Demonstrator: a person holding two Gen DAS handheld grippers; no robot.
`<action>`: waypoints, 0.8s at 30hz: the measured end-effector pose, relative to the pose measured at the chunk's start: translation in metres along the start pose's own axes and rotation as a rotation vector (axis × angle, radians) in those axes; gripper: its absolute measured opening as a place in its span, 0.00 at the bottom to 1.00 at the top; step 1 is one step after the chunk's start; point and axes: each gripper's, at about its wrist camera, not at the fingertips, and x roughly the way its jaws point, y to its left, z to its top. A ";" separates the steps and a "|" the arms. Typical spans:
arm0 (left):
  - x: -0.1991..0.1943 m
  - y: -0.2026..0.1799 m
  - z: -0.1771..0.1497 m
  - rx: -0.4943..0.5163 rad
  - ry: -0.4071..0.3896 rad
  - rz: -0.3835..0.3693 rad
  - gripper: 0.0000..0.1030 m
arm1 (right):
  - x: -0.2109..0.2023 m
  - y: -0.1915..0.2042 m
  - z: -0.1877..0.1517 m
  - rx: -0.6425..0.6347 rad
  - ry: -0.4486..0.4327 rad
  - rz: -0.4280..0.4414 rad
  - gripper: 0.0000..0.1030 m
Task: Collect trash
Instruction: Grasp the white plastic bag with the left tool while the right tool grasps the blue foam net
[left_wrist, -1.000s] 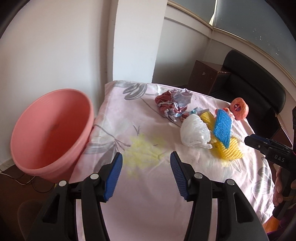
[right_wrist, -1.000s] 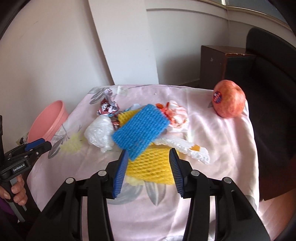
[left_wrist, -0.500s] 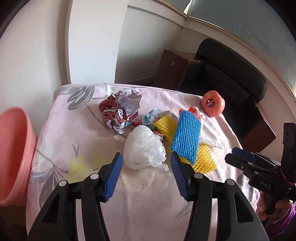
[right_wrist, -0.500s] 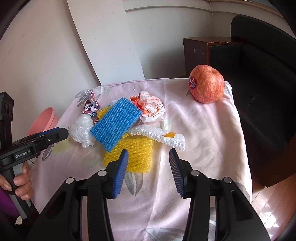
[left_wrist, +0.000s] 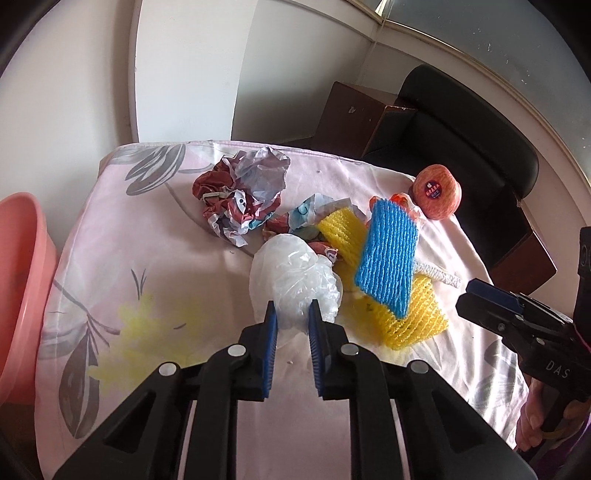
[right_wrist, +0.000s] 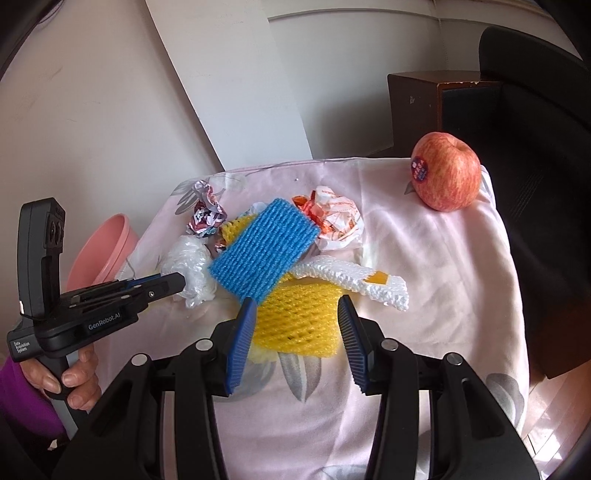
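A crumpled white plastic bag (left_wrist: 291, 273) lies on the pink flowered cloth (left_wrist: 147, 240). My left gripper (left_wrist: 291, 304) is closing its jaws, and the blue pads pinch the bag's near edge. To its right lie a blue foam net (left_wrist: 388, 254) on a yellow foam net (left_wrist: 413, 314), a white foam net (right_wrist: 354, 277) and crumpled wrappers (left_wrist: 243, 195). My right gripper (right_wrist: 295, 299) hovers open just over the yellow net's (right_wrist: 299, 317) near edge, with its pads clear of it.
A pink basin (left_wrist: 18, 280) stands off the table's left edge. An apple (right_wrist: 445, 171) sits at the far right corner. A dark chair (left_wrist: 469, 122) and a brown cabinet (left_wrist: 354, 110) stand behind the table. A hand (right_wrist: 74, 380) holds the left gripper's handle.
My left gripper swung right from the basin to the white bag and shut on it. The right gripper kept its opening and edged closer to the yellow net.
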 end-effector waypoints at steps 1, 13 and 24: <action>-0.004 0.001 -0.001 0.000 -0.006 0.001 0.13 | 0.003 0.003 0.002 0.002 0.002 0.010 0.45; -0.044 0.020 -0.015 -0.061 -0.046 0.042 0.13 | 0.059 0.014 0.019 0.080 0.062 0.054 0.45; -0.071 0.041 -0.026 -0.114 -0.099 0.097 0.13 | 0.068 0.033 0.020 -0.003 0.082 -0.002 0.07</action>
